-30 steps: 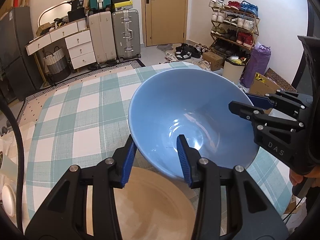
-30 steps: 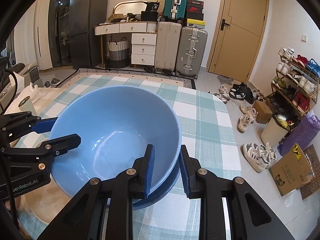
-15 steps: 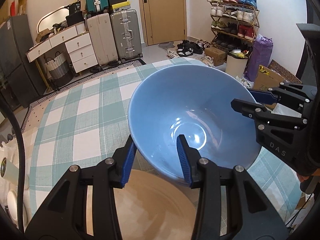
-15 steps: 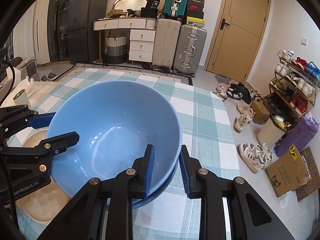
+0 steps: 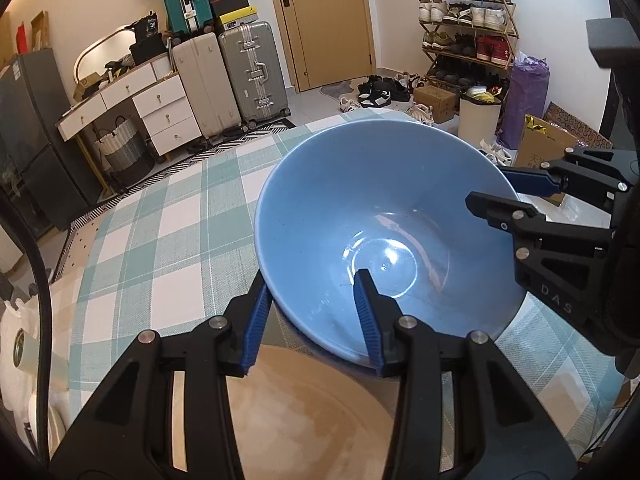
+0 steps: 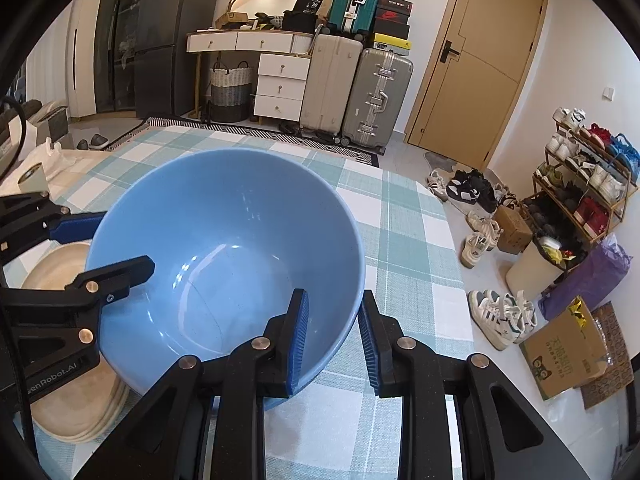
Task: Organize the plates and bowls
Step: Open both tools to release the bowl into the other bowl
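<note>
One glossy blue ceramic bowl (image 6: 224, 256), rim gripped by left gripper (image 5: 310, 320) and right gripper (image 6: 334, 336); stacked cream plates (image 6: 60, 268), count unclear.

Blue bowl (image 5: 360, 216) lower, nearer beige plates (image 6: 68, 408).

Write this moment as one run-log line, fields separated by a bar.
step: set bowl down | blue bowl: held at rim by left gripper and right gripper | beside: beige plates | surface: checked tablecloth
</note>
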